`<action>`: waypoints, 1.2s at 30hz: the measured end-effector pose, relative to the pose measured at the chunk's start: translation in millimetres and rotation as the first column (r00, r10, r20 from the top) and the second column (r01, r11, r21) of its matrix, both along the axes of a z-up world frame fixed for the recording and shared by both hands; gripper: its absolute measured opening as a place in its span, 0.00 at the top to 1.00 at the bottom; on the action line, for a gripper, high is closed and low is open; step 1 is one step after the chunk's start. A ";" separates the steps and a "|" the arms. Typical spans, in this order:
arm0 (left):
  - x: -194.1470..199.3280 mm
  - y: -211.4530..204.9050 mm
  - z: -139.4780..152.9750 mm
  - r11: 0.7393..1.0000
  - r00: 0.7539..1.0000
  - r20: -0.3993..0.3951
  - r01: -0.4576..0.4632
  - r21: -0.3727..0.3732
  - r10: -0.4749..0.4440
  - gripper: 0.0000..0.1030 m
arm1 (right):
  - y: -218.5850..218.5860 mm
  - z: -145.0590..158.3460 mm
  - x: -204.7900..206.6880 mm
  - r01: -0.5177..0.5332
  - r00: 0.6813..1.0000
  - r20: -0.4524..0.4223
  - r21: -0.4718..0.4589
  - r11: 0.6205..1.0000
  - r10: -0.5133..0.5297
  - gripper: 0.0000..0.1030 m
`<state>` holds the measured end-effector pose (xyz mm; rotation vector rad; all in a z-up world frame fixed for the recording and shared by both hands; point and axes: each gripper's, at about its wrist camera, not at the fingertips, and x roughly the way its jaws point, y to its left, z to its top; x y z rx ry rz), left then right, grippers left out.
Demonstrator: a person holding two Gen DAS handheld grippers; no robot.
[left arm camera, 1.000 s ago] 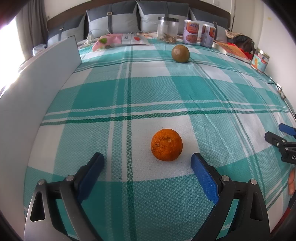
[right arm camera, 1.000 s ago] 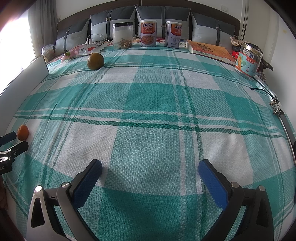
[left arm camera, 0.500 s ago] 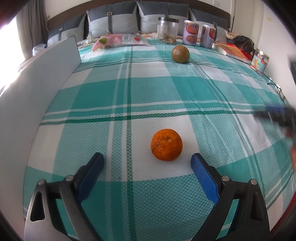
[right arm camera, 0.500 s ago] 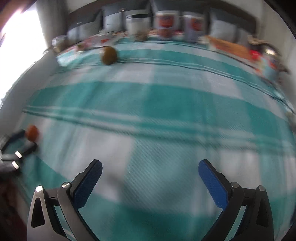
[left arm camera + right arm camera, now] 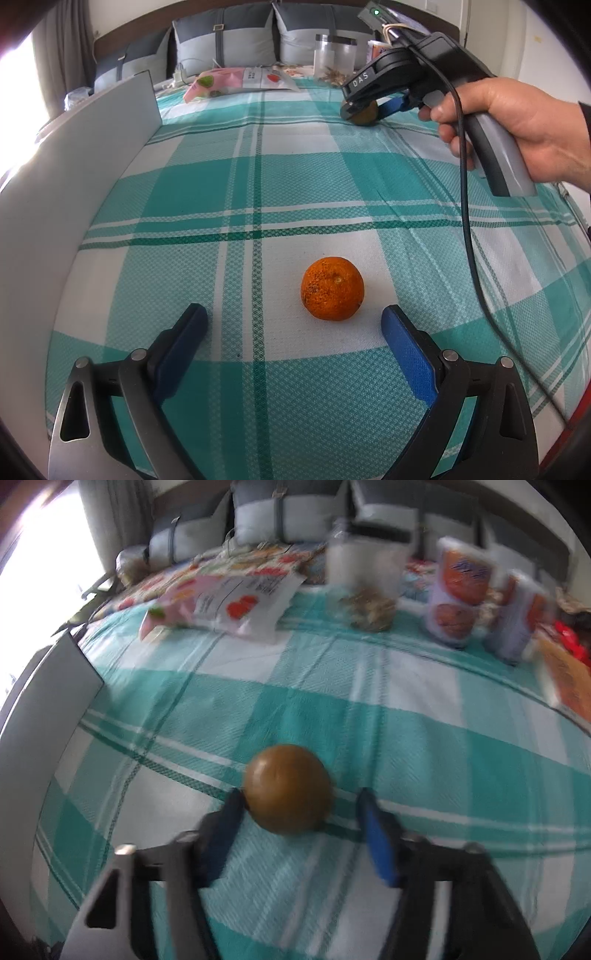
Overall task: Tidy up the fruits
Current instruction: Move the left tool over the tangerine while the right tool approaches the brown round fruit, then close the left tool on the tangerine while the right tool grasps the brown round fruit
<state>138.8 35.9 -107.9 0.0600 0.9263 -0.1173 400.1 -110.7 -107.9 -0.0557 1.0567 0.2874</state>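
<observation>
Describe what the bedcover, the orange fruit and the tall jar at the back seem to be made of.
Bedcover: woven cloth, matte; the weave texture shows. Orange fruit: pitted, dull peel with brown blemishes. Jar: clear, probably plastic or glass, since its contents show through.

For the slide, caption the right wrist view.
Right gripper open around a brown fruit on the checked bedspread, not yet shut.

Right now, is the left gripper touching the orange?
Apart. The left wrist view shows the orange on the bedspread beyond the open left gripper, with bare cloth between it and both fingertips.
</observation>
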 end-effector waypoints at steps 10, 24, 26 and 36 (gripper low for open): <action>0.7 -1.1 -0.5 1.000 1.000 -0.001 -0.001 0.003 0.001 0.06 | -61.5 22.8 -112.2 -0.043 0.999 0.033 0.117 0.992 0.039 0.53; 0.3 -1.5 -0.7 1.000 1.000 0.000 0.001 0.000 -0.001 0.07 | -115.6 -4.1 -290.6 0.086 0.991 0.098 0.090 0.992 -0.095 0.27; 0.1 0.1 -0.8 1.000 1.000 0.000 0.005 -0.008 -0.005 0.07 | -106.1 -7.0 -293.3 0.061 0.990 0.124 0.059 0.996 -0.067 0.11; 0.9 5.1 9.1 0.985 0.994 -0.037 0.097 -0.142 -0.103 0.09 | -98.5 -12.8 -298.0 0.023 0.990 0.137 0.022 0.999 -0.026 0.04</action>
